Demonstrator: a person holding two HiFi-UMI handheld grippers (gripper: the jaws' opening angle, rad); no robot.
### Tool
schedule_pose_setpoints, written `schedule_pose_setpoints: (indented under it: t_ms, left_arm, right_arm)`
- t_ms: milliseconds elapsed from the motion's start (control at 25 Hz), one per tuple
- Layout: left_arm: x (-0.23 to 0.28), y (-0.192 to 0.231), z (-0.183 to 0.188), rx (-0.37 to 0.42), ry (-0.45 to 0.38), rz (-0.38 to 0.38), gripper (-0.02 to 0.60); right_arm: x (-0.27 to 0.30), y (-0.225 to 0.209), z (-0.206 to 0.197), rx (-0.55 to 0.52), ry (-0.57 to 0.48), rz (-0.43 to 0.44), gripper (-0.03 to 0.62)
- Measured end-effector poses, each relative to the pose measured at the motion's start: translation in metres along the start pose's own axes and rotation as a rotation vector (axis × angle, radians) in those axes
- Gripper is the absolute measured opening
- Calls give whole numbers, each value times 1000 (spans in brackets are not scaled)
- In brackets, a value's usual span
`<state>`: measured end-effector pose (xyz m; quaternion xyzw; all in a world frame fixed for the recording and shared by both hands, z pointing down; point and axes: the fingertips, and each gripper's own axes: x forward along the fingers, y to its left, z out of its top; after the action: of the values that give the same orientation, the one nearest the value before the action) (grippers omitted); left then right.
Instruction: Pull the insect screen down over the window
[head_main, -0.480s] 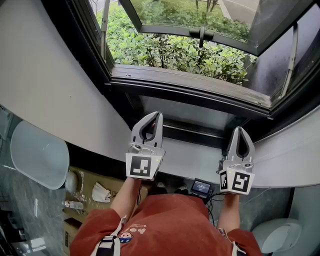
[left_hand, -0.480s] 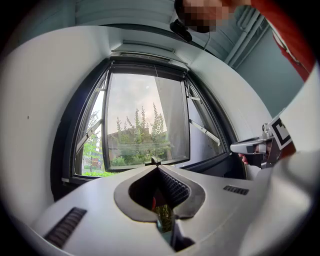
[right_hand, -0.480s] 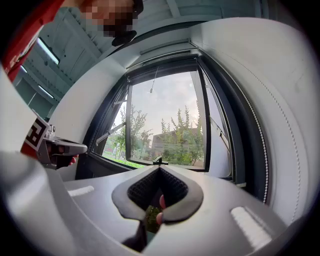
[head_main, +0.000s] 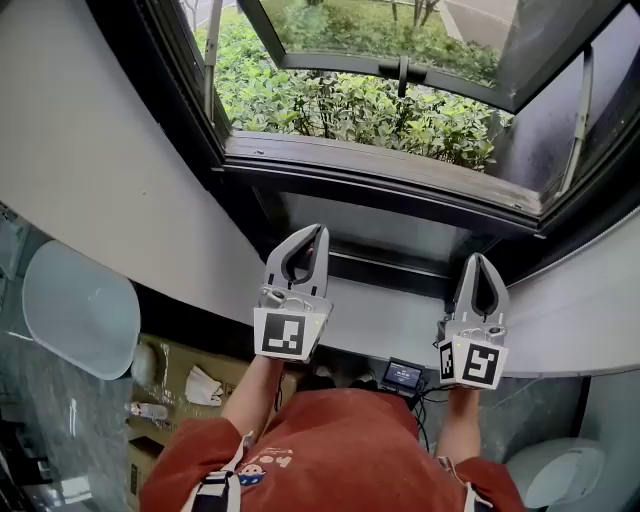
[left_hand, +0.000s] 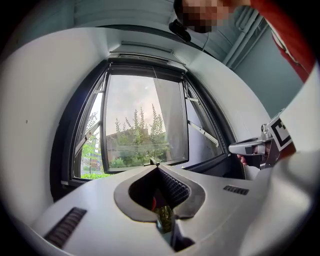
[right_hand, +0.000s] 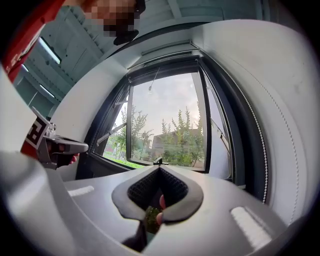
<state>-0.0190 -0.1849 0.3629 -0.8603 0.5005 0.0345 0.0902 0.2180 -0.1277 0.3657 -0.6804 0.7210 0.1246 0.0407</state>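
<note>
The window frame looks like dark matt metal, and its pane is glossy glass. Left of the window, the wall is smooth and matt. Below the window, the left gripper and right gripper look like grey matt plastic.

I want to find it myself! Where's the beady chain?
Look at the big open window. Right of its dark frame, against the white wall, runs the beaded chain: a dotted line of tiny white balls, unlike the smooth frame bars.

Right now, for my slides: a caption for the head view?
Left gripper and right gripper, both shut and empty, before the open window.
</note>
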Motion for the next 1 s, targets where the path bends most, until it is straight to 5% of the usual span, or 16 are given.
schedule_pose_setpoints:
  t_ms: [1000]
  left_arm:
    - [-5,11,13,2,-29,19,5]
  right_arm:
    - [6,15,12,-24,-48,7,9]
